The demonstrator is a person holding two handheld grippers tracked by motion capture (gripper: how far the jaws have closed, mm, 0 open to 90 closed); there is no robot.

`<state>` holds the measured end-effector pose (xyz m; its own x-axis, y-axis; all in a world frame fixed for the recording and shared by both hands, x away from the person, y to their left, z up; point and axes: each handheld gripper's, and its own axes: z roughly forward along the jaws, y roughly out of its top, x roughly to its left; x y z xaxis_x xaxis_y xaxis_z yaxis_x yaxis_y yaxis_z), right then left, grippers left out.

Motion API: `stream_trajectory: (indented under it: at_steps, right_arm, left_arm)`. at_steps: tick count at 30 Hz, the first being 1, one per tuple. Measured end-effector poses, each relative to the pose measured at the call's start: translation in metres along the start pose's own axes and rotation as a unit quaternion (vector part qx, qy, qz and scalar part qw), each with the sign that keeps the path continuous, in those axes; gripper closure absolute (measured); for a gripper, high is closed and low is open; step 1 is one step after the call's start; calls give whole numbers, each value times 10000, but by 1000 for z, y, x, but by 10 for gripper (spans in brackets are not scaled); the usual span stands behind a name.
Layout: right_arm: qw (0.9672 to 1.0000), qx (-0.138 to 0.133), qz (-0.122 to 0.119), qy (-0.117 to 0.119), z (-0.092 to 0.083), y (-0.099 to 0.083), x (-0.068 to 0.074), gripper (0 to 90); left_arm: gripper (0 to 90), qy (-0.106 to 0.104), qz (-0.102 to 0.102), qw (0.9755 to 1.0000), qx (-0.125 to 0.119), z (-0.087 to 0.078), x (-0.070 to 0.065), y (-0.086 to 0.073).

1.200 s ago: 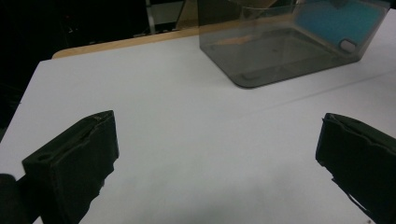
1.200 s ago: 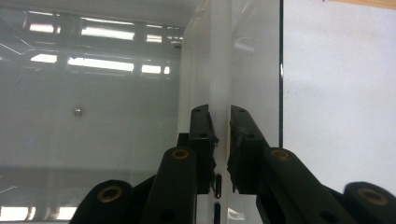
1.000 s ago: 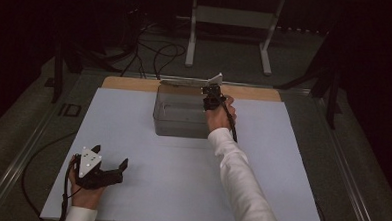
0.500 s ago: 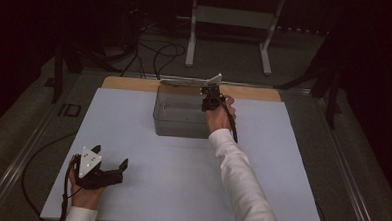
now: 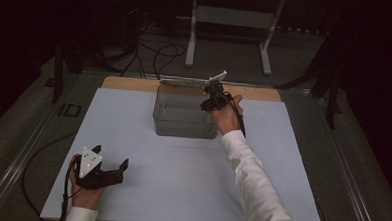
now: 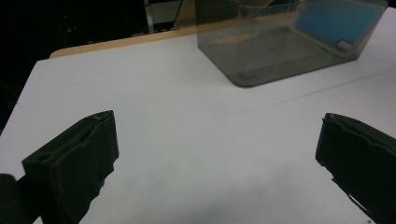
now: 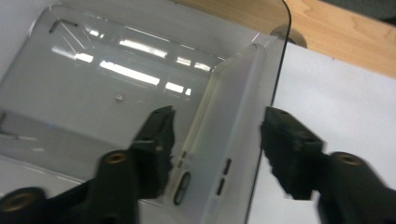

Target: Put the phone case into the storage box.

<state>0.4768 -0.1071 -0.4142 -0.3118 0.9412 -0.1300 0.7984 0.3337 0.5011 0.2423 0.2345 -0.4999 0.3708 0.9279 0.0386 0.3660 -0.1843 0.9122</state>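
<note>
A: Phone case (image 7: 224, 135), one, translucent with a bluish side, stands on edge inside the clear bin (image 5: 183, 121), leaning on the wall nearest the right gripper (image 5: 212, 98). That bin sits at the far middle of the white mat (image 5: 180, 190), by the wooden strip (image 5: 130, 83).

B: Right gripper jaws? We read them as having just been opening. In the right gripper view (image 7: 215, 135) they stand apart with the case between them, a gap on each side, pads not pressing.

A: Agreed, so we judge the step as release into the bin. To do it well: we lift straight up along the case, no sideways drag, so neither pad catches its edge and tips it or shifts the bin wall.

B: Left gripper (image 5: 106, 167)?

A: Jaws wide apart, nothing between them, held in the hand low over the near left part of the mat. The left gripper view (image 6: 215, 154) shows bare mat between the jaws, and the bin (image 6: 280, 42) ahead with the blue of the case (image 6: 341, 21).

B: Count: bins one, cases one, grippers two, mat one. Cable (image 7: 282, 42) over the bin rim, one. We keep it off the case while rising.
</note>
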Motion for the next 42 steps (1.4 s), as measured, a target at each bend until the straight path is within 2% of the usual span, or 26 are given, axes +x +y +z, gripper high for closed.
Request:
stream_trajectory:
  at_steps: [2, 4, 7, 11, 15, 18, 19, 21, 24, 27, 30, 32, 33, 34, 35, 36, 40, 42]
  right_arm:
    - [9997, -102, -65, 201, -1, -2, -2, 329]
    - [9994, -183, -37, 303, -3, -4, -4, 272]
    - [9976, -363, 2, 582, -6, -8, -7, 201]
    - [9953, -626, -232, 698, -12, -17, -7, 135]
    - [9897, -1003, -420, 934, -18, -31, -9, 110]
    - [9870, -1169, -437, 1010, -19, -41, -11, 105]
    - [9845, -1319, -426, 1073, -20, -50, -14, 104]
    - [9815, -1498, -503, 1080, -21, -59, -17, 100]
    - [9795, -1582, -572, 1106, -23, -68, -22, 100]
    - [9780, -1672, -730, 1009, -27, -75, -25, 100]
    - [9753, -1829, -734, 994, -32, -82, -27, 100]
    - [9749, -1853, -727, 995, -34, -84, -27, 100]
    - [9739, -1902, -727, 1000, -35, -86, -28, 100]
    - [9713, -2040, -734, 980, -38, -93, -31, 96]
    - [9713, -2040, -734, 980, -38, -93, -31, 96]
    - [9690, -2170, -689, 957, -39, -100, -34, 96]
    - [9651, -2311, -643, 1050, -40, -115, -41, 95]
    - [9646, -2338, -629, 1050, -41, -119, -42, 95]
  left_arm:
    - [2, 1, -1, 10000, -1, 0, 0, 0]
    - [3, 4, -7, 10000, -4, 0, 0, 0]
    - [2, 4, -7, 10000, -6, 0, 0, 0]
    - [2, -1, -17, 10000, -12, 0, 0, 0]
    - [2, -4, -12, 10000, -14, 0, 0, 0]
    - [2, -3, -17, 10000, -12, 0, 0, 0]
    - [2, -3, -16, 10000, -6, 0, 0, 0]
    - [2, -7, -19, 10000, -7, 0, 0, 0]
    - [2, -15, -21, 10000, -13, 0, 0, 0]
    - [2, -15, -27, 10000, -8, 1, 0, 0]
    - [2, -20, -35, 10000, -20, 0, 0, 0]
    - [2, -21, -39, 10000, -20, 0, 0, 0]
    - [2, -26, -38, 10000, -20, 0, 0, 0]
    - [2, -31, -35, 10000, -23, 0, 0, 0]
    - [2, -31, -35, 10000, -23, 0, 0, 0]
    - [2, -43, -36, 10000, -41, 0, 0, 0]
    - [2, -60, -53, 9999, -73, 0, 0, 0]
    - [2, -69, -55, 9999, -72, 0, 0, 0]
